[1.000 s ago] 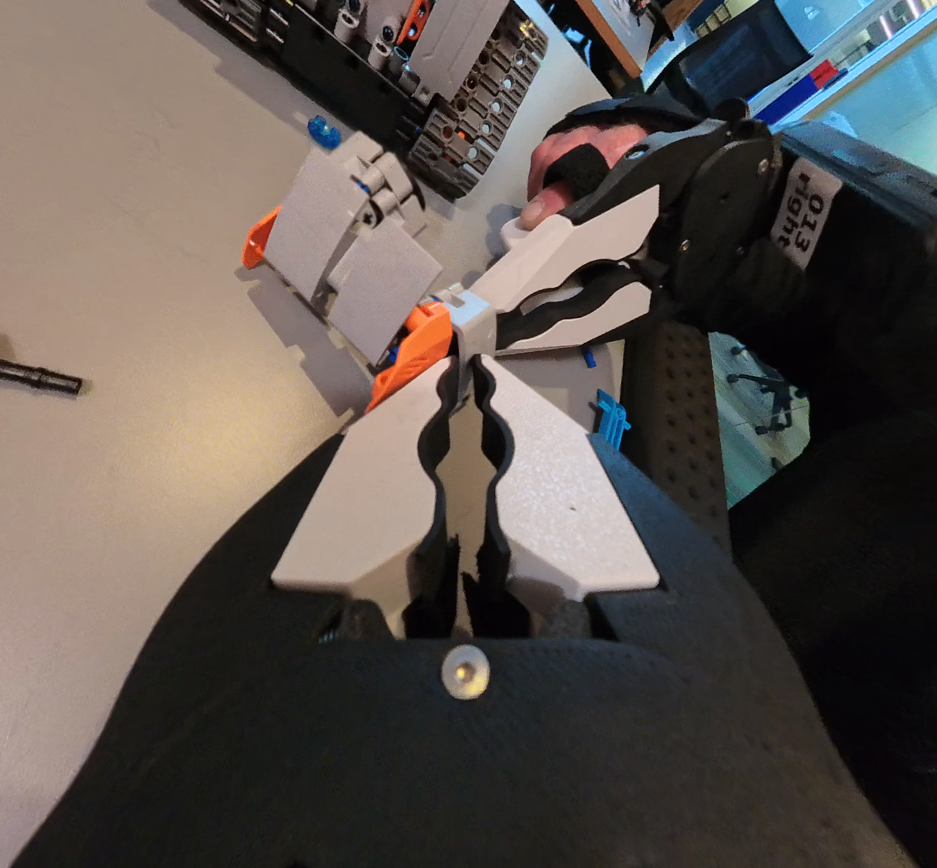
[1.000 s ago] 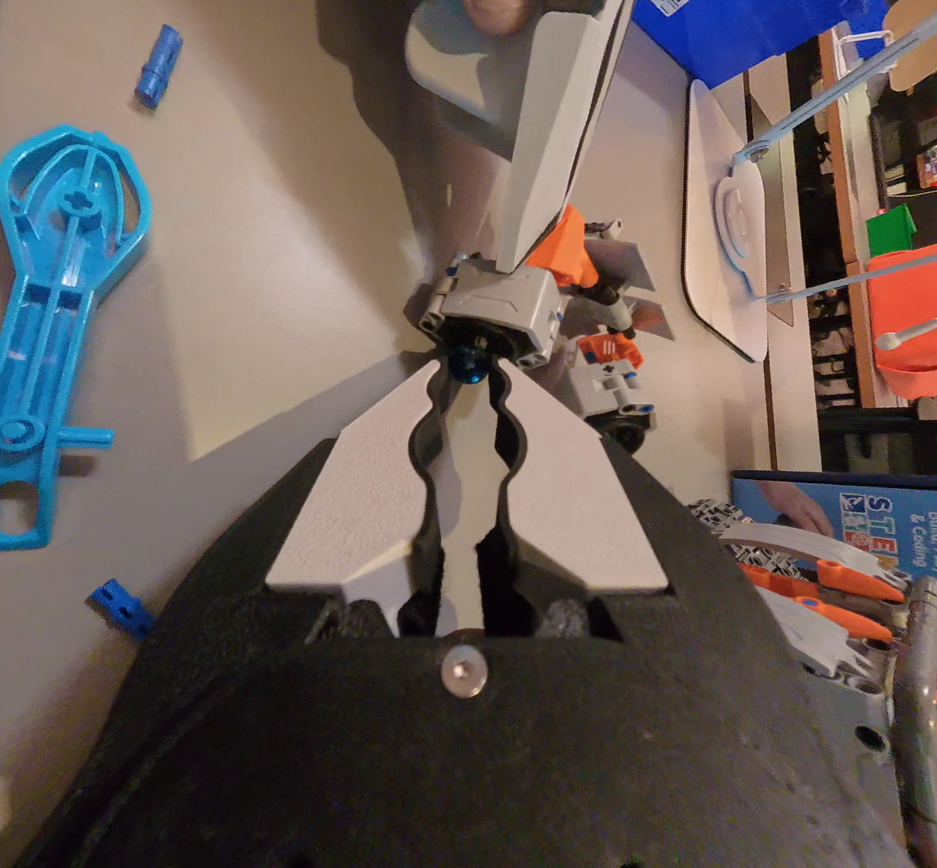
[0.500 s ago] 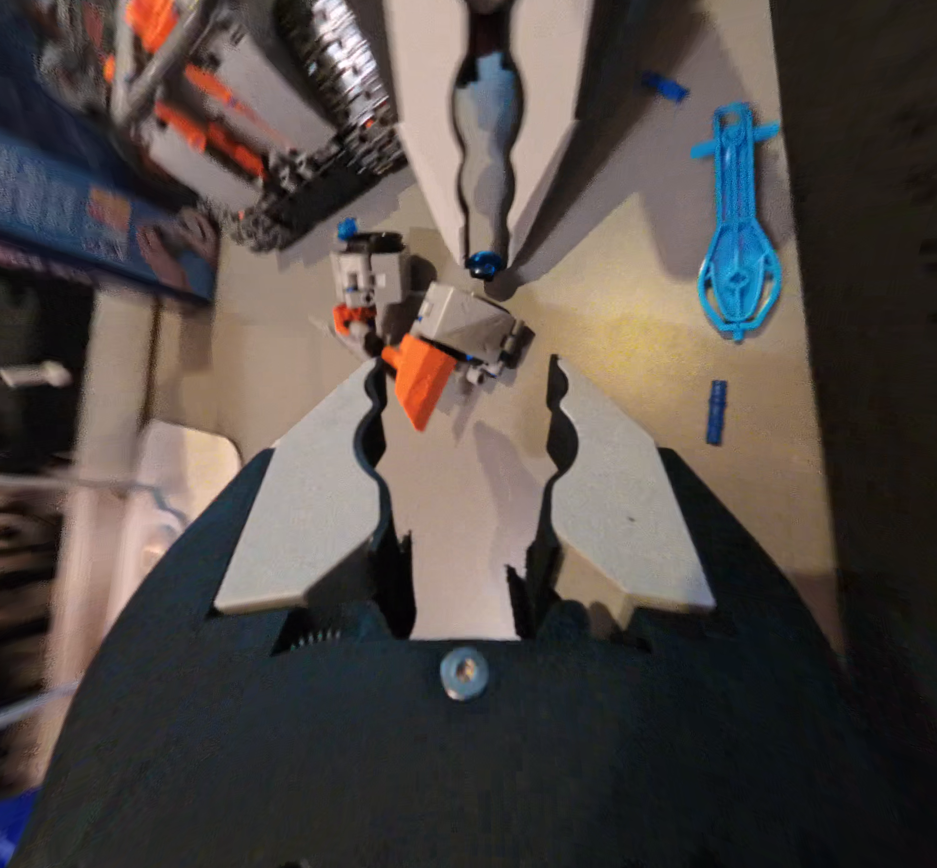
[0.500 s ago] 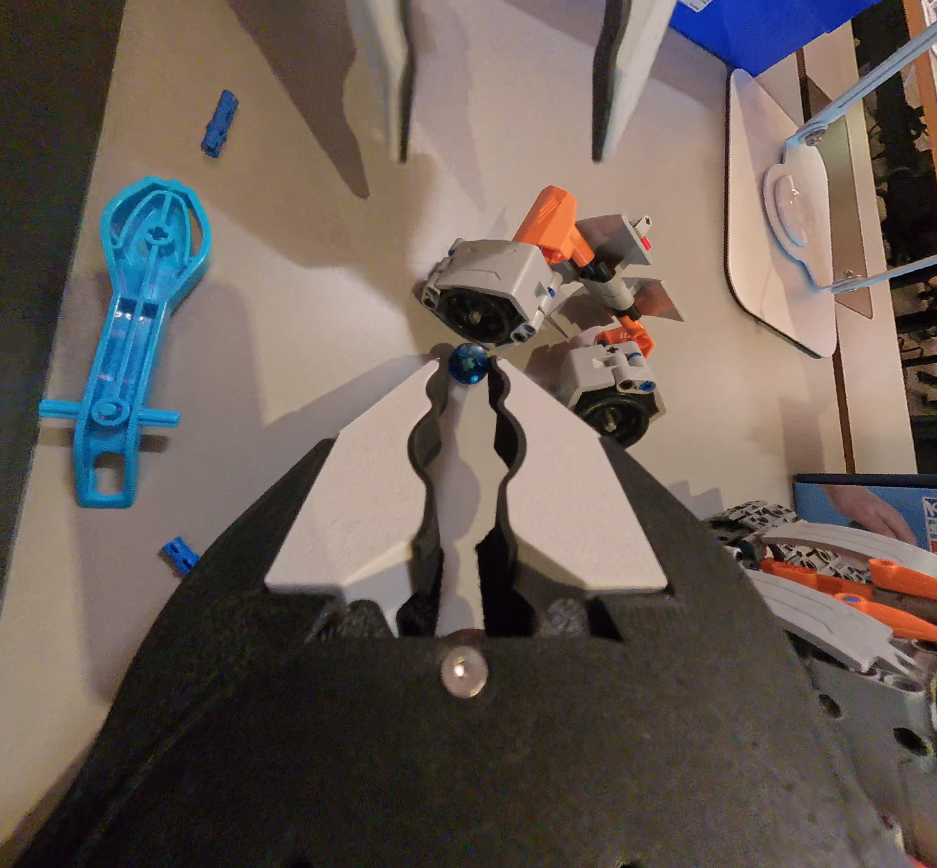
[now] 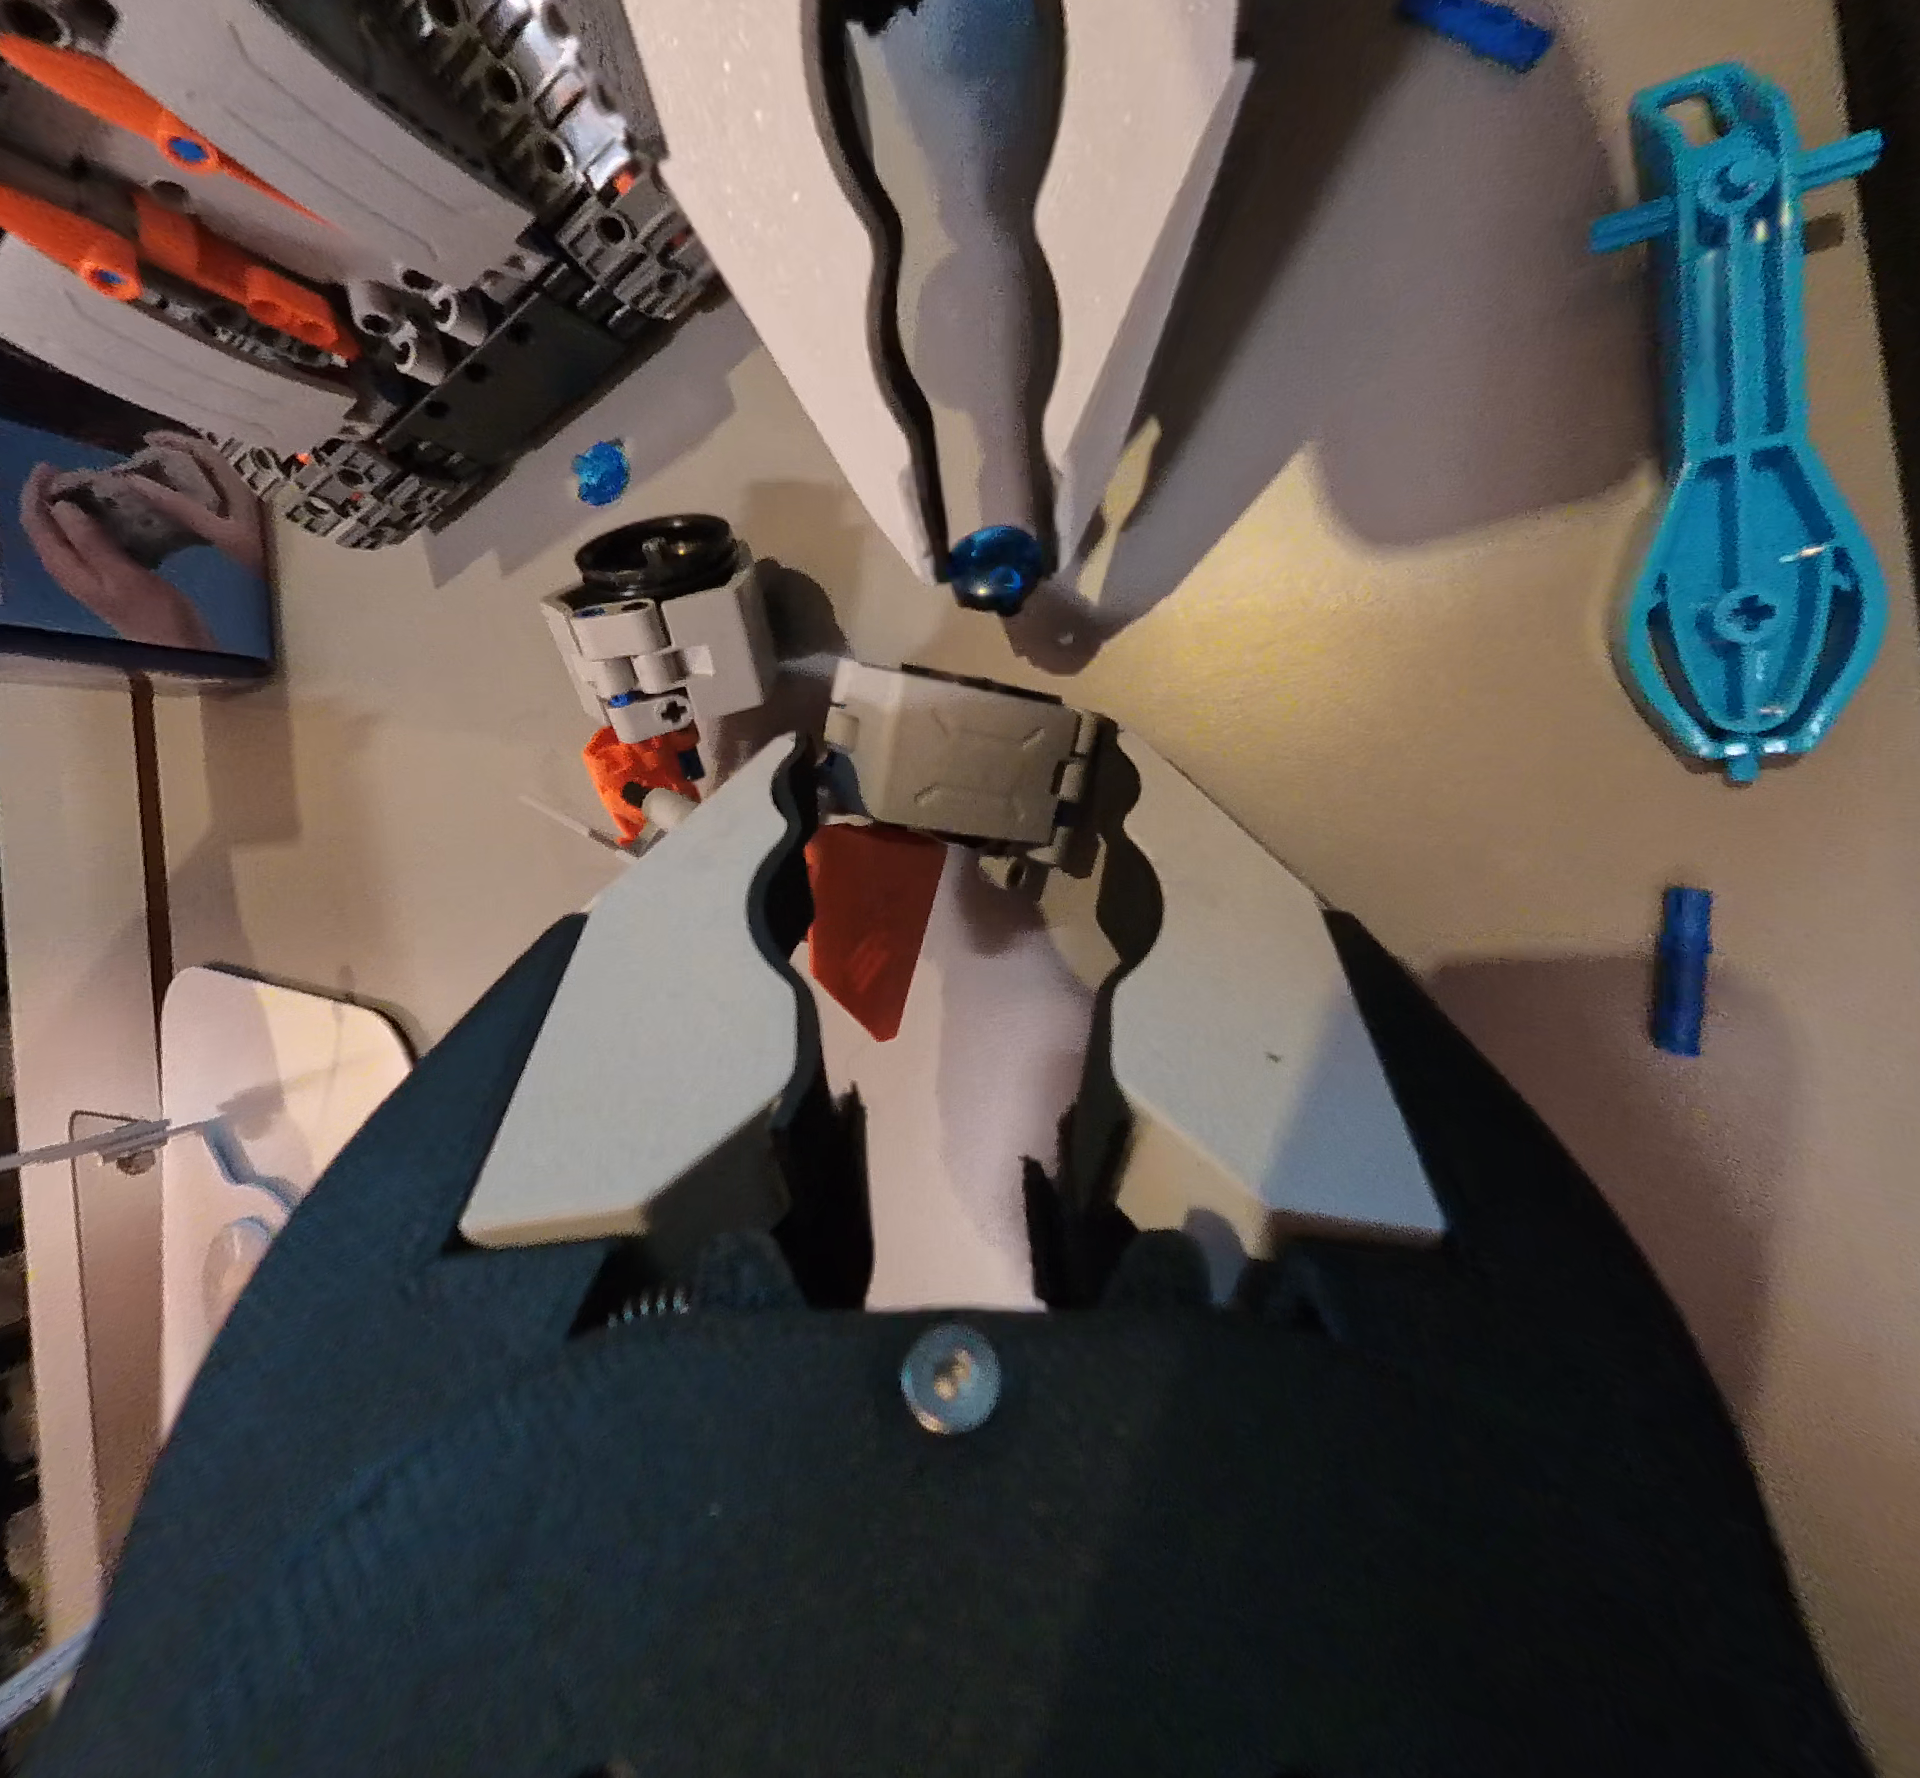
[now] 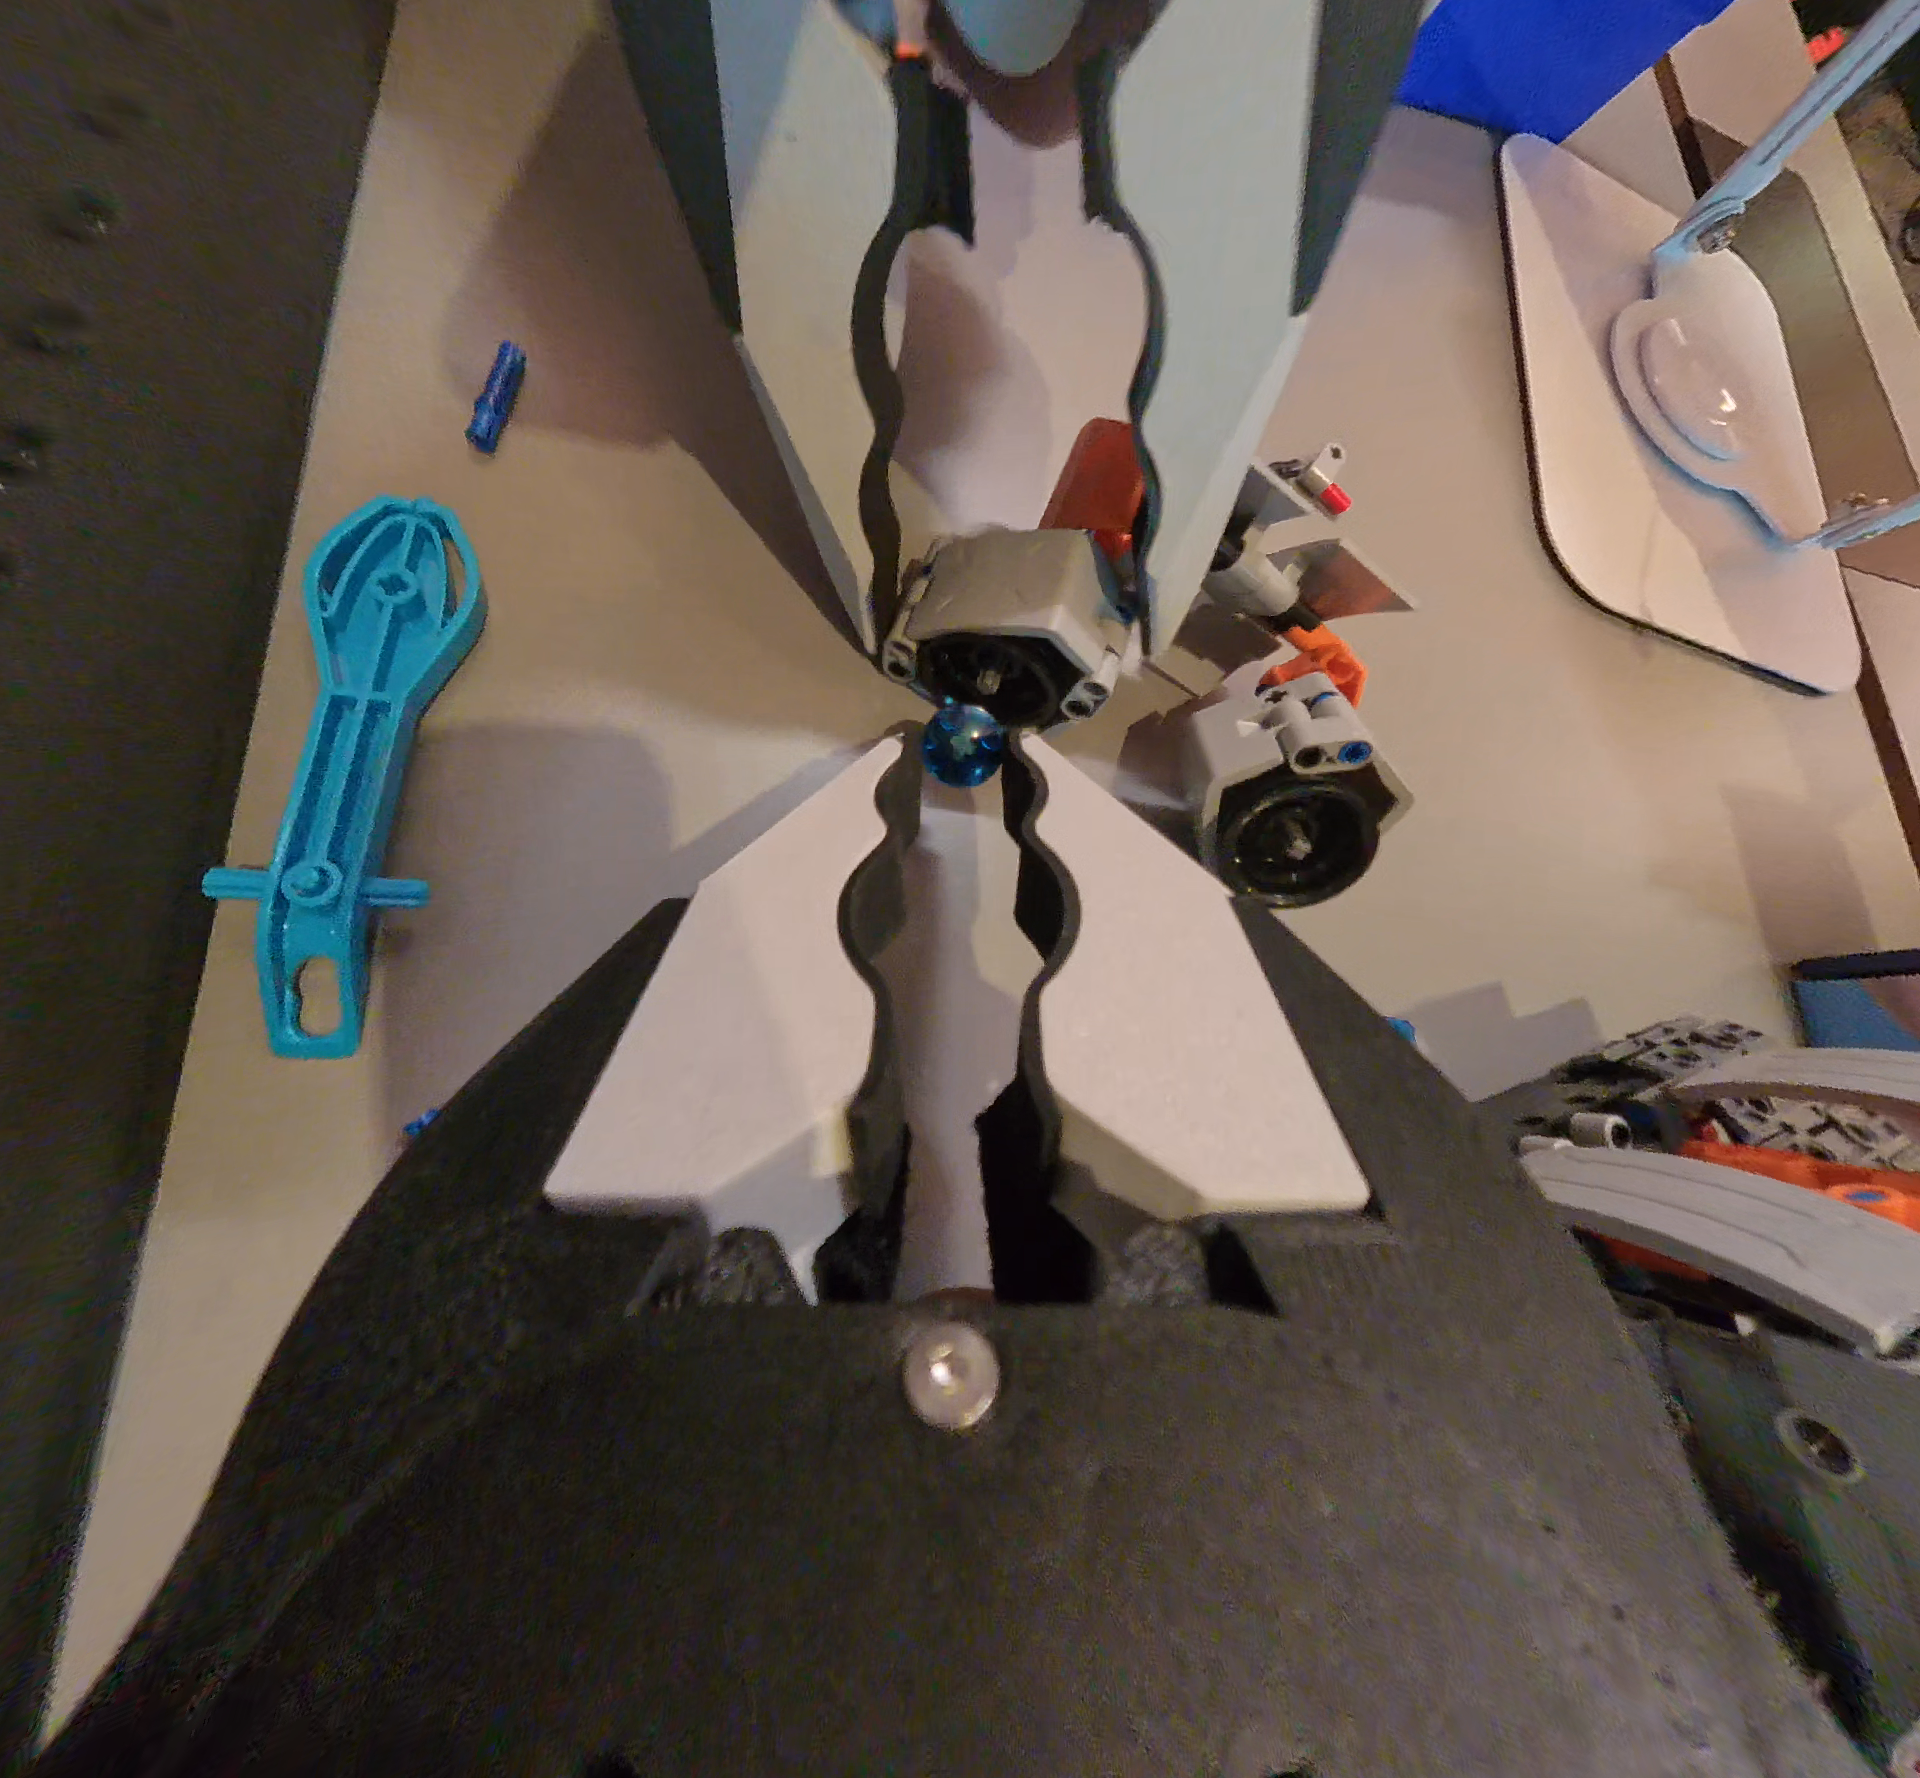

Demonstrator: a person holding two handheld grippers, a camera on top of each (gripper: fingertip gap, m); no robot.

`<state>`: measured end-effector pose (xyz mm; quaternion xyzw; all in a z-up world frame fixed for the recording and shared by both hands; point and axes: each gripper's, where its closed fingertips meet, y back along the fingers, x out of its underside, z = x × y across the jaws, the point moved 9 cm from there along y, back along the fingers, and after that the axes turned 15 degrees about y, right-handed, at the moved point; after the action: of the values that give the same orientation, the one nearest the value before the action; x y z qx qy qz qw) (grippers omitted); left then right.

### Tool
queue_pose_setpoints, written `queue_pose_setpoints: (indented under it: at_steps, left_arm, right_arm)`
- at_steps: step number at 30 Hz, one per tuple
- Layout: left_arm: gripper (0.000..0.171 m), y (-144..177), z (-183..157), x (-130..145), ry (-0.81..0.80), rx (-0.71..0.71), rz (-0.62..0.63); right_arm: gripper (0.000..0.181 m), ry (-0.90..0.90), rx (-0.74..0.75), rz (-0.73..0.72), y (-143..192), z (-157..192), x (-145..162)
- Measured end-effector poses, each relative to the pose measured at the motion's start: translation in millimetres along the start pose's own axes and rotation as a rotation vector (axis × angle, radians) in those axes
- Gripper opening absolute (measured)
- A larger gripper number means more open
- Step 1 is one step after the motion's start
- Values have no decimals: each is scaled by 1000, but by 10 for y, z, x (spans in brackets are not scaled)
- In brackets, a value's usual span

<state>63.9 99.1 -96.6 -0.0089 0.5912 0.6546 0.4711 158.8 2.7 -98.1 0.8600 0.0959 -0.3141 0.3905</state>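
Note:
My left gripper [image 5: 945, 772] is shut on a grey motor block [image 5: 961, 762] that rests on the beige table [image 5: 1351, 689], one pad against each side. An orange panel [image 5: 868, 918] on the block lies between the fingers. The right wrist view shows the same grasp [image 6: 1013, 648] on the block [image 6: 1003, 585]. My right gripper [image 6: 963, 749] faces it and is shut on a small clear-blue round piece [image 6: 961, 741], held just in front of the block's black round face. That piece also shows in the left wrist view [image 5: 992, 565].
A second grey motor block [image 6: 1299, 814] lies beside the first. A teal plastic tool [image 6: 353, 772] and small blue pins [image 6: 497, 396] [image 5: 1681, 970] lie nearby. A tracked grey-and-orange model [image 5: 364, 170], a loose blue piece [image 5: 600, 471] and a white rounded plate [image 6: 1662, 481] stand around. Less than 4 cm separates the two grippers' tips. Left tips and right tips are each some 30 cm from the white rounded plate [image 6: 1662, 481].
My left gripper let go, opened wide, swung round to face the right gripper and closed on the grey block. The blue piece came away from the block in the right gripper's steady grasp.

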Motion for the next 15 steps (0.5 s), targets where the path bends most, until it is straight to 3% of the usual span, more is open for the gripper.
queue_pose_setpoints:
  at_steps: [10,15]
  left_arm:
    - [50,198,63,52,352,50,-381]
    - [50,201,44,43,435,113,-470]
  right_arm:
    - [12,-278,-2,-264,176,-193,-4]
    - [12,-314,-6,-324,184,-212,-3]
